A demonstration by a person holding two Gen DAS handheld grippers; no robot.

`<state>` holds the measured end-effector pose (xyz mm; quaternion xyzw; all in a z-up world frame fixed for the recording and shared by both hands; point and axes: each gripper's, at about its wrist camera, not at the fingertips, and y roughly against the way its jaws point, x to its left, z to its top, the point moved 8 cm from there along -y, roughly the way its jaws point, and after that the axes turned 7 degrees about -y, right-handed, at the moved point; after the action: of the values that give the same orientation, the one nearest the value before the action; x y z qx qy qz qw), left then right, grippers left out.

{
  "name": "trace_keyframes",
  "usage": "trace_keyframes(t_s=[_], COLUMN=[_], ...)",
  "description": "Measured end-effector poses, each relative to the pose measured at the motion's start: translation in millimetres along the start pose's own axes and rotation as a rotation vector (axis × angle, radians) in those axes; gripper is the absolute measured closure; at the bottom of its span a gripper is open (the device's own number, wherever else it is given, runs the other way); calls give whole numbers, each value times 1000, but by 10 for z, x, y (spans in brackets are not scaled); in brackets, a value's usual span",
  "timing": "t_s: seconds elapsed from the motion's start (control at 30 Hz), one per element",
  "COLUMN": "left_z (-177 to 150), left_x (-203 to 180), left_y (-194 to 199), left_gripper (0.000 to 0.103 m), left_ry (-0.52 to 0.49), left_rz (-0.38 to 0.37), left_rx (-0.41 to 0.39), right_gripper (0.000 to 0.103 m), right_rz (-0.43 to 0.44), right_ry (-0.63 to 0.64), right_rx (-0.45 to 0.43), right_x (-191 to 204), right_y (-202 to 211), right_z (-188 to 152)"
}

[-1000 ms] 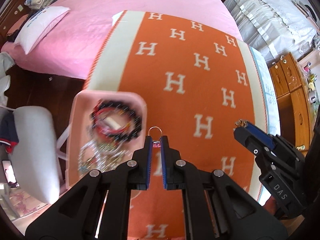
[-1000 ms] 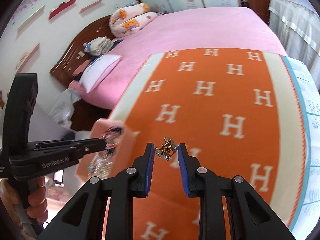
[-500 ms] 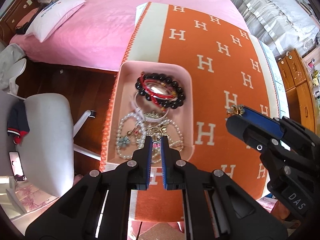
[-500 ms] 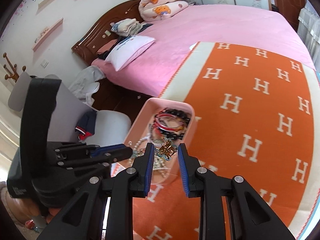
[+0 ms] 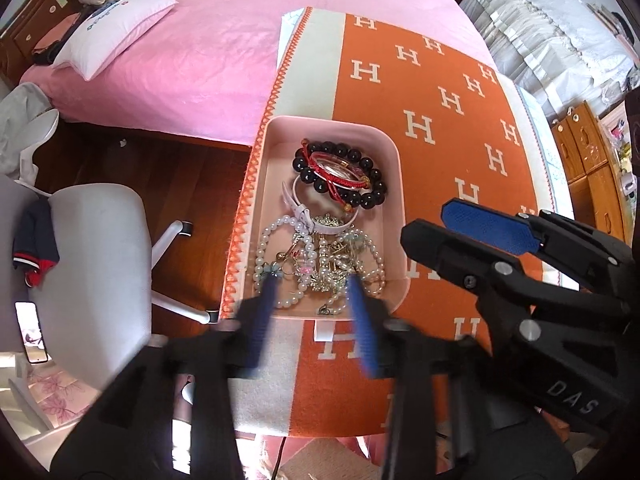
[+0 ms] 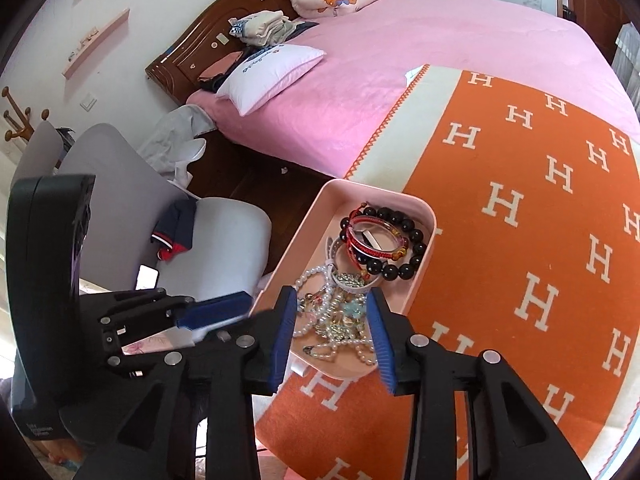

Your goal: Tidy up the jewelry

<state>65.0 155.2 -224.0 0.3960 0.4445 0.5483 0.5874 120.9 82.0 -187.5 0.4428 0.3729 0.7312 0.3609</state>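
Left wrist view shows an orange H-patterned blanket over the table, a pink bed at upper left and a grey chair at left. On the blanket's edge sits the pink tray, its jewelry tangled and hard to separate. Both the left hand-held gripper, motion-blurred, and the right hand-held gripper are spread wide and empty over the tray's near end.

White capital "H" letters repeat in rows across the orange blanket, which lies under the pink tray. Beside that tray, the right gripper carries the raised letters "DAS" on its black body. The white pillow, far beyond the blanket, bears dark blue lettering too small to read.
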Motion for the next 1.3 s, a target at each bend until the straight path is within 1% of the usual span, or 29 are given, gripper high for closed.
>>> trace_keyframes(t_s=[0.07,0.23,0.4,0.47,0.53,0.6,0.77,0.87,0.93,1.03,1.1,1.2,1.23,1.3], left_z=[-13,-49,-75,-91,-99,-99,-67,-21,24,99,140,196,209,222], left_x=[17,46,-4,-58,-111,-184,-474,-675,-817,-1036,-1186,-1382,-1445,-1554], left_y=[51,184,304,331,336,354,466,569,678,840,932,1084,1138,1213], left_gripper=[51,50,50,50,50,50,50,50,50,50,50,49,48,36], left_ry=[-1,-16,-40,-56,-70,-87,-160,-209,-237,-258,-266,-270,-268,-258], left_rz=[0,-2,-17,-17,-12,-18,-5,9,28,44,37,51,58,70], left_rx=[-17,-38,-63,-67,-64,-71,-120,-162,-203,-246,-257,-283,-295,-305], right_gripper=[66,66,65,60,50,46,45,45,42,35,33,33,33,32], right_rz=[-8,-38,-76,-93,-115,-138,-213,-241,-257,-280,-302,-292,-291,-301], right_ry=[5,17,3,-6,-22,-42,-109,-152,-177,-207,-224,-255,-258,-250], right_rx=[-6,-31,-73,-91,-114,-136,-164,-183,-192,-215,-230,-251,-259,-278], right_x=[36,105,75,42,-18,-99,-374,-543,-650,-782,-883,-1008,-1030,-1081], right_y=[33,203,446,547,674,800,1092,1306,1479,1752,1950,2214,2288,2449], right_z=[-3,-63,-148,-196,-258,-331,-538,-665,-748,-846,-891,-931,-935,-938])
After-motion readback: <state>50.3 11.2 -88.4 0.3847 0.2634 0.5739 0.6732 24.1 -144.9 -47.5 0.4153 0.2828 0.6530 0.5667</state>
